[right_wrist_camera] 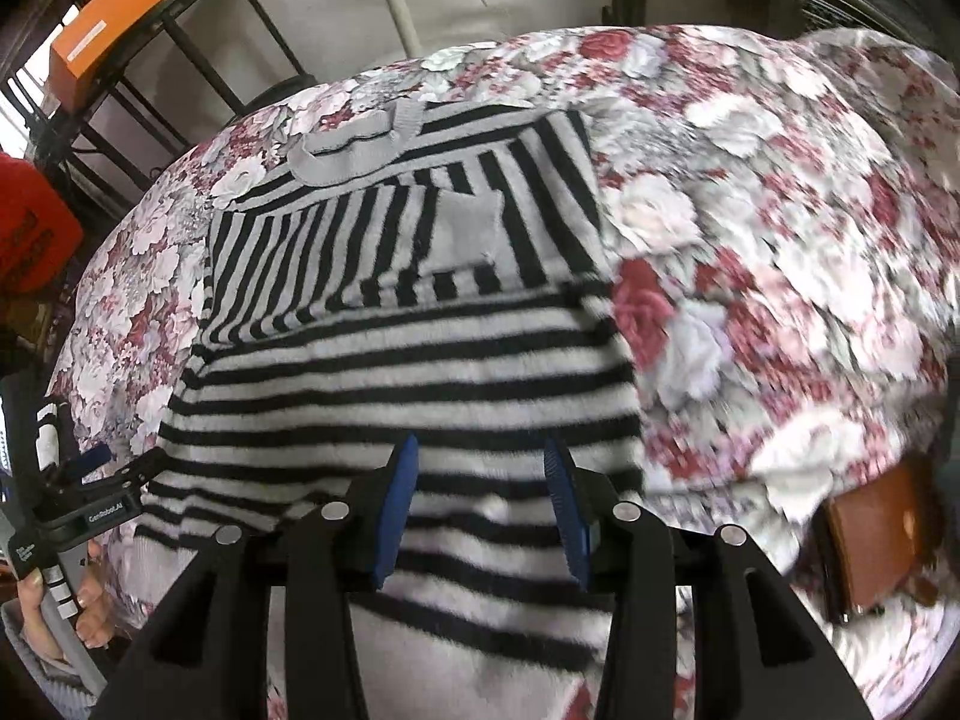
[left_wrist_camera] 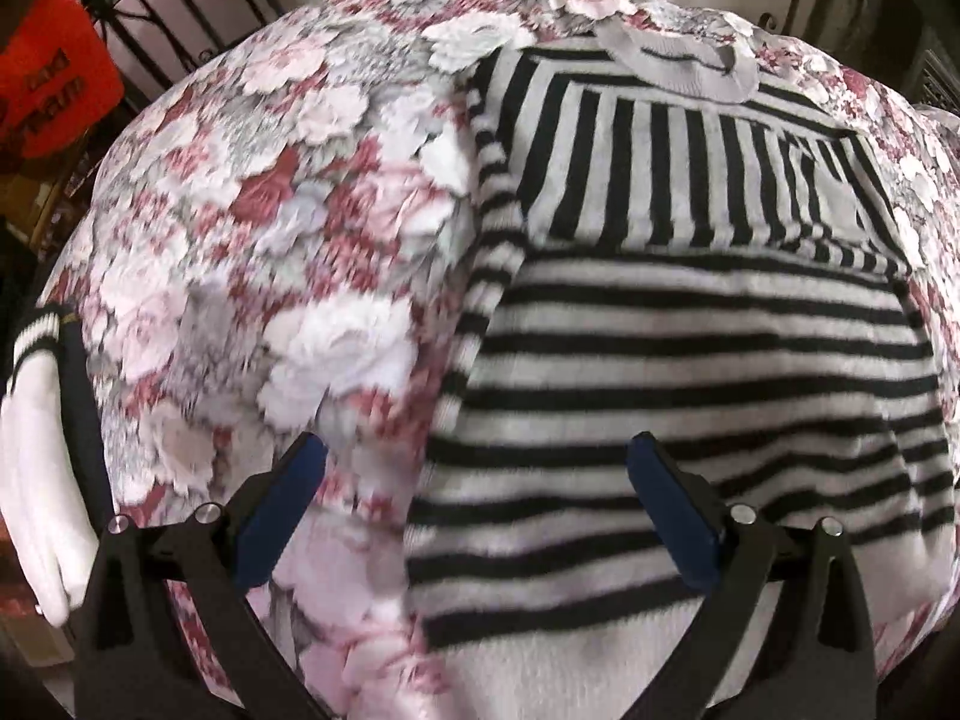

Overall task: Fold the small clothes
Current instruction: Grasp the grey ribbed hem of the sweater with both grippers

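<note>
a black-and-white striped sweater [left_wrist_camera: 690,360] lies on a floral cloth [left_wrist_camera: 270,240] that covers the work surface. it is partly folded: the near half shows stripes running across, and past a fold line the far part shows stripes running away from the camera, with a grey collar [left_wrist_camera: 684,69] at the far end. in the right wrist view a plain grey patch [right_wrist_camera: 465,231] sits on that far part, just below the collar [right_wrist_camera: 354,150].

the left gripper [left_wrist_camera: 477,510] hangs above the sweater's left edge with its jaws spread wide and nothing between them; one blue pad is over the cloth, the other over the stripes. the right gripper [right_wrist_camera: 477,510] is over the near part of the sweater [right_wrist_camera: 408,396], its jaws apart but narrower, also holding nothing. whether either one touches the fabric is unclear.

in the right wrist view the left gripper [right_wrist_camera: 90,480] shows at the left edge, held by a hand [right_wrist_camera: 72,600]. a brown wallet [right_wrist_camera: 876,540] lies on the cloth [right_wrist_camera: 780,240] to the right, well apart from the sweater. an orange box [right_wrist_camera: 102,30] sits on a black shelf [right_wrist_camera: 198,6] behind.
</note>
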Demonstrator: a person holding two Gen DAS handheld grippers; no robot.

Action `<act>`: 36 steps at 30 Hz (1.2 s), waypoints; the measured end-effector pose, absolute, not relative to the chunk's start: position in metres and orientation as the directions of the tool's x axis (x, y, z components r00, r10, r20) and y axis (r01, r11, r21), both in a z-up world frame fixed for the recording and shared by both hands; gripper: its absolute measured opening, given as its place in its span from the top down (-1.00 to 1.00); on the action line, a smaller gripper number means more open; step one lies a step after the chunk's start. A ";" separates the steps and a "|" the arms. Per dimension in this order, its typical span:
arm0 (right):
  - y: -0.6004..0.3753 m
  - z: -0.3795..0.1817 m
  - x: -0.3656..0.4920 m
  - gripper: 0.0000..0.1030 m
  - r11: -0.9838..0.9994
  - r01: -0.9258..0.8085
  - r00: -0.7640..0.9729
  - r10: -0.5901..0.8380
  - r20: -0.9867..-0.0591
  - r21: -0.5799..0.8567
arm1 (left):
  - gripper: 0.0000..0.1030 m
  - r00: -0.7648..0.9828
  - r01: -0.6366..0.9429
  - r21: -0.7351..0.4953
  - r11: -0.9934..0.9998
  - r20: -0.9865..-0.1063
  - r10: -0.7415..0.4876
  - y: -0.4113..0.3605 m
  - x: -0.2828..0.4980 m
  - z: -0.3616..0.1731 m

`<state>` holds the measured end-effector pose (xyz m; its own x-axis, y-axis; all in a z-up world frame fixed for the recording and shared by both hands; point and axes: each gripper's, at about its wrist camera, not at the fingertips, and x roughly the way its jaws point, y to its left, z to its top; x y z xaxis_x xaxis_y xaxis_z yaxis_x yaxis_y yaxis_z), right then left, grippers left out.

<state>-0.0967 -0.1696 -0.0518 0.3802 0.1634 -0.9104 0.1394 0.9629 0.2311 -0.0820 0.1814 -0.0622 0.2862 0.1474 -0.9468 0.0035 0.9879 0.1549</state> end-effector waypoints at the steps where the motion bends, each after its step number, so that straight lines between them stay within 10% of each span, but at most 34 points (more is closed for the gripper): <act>1: -0.173 -0.053 -0.102 0.14 0.960 0.150 0.380 0.164 -0.910 0.235 | -0.91 0.276 -0.004 0.150 0.989 -0.950 0.145 0.185 -0.087 -0.063; 27: -0.187 -0.083 -0.183 0.13 0.884 0.266 0.302 0.303 -0.904 0.385 | -0.88 0.133 -0.173 -0.214 0.962 -0.972 -0.192 0.222 -0.146 -0.072; 32: -0.187 -0.085 -0.180 0.28 0.880 0.277 0.297 0.303 -0.906 0.385 | -0.28 0.137 -0.159 -0.262 0.952 -0.961 -0.242 0.216 -0.141 -0.071; 36: -0.189 -0.089 -0.178 0.29 0.870 0.287 0.293 0.318 -0.902 0.400 | -0.20 0.123 -0.173 -0.265 0.949 -0.961 -0.246 0.216 -0.134 -0.078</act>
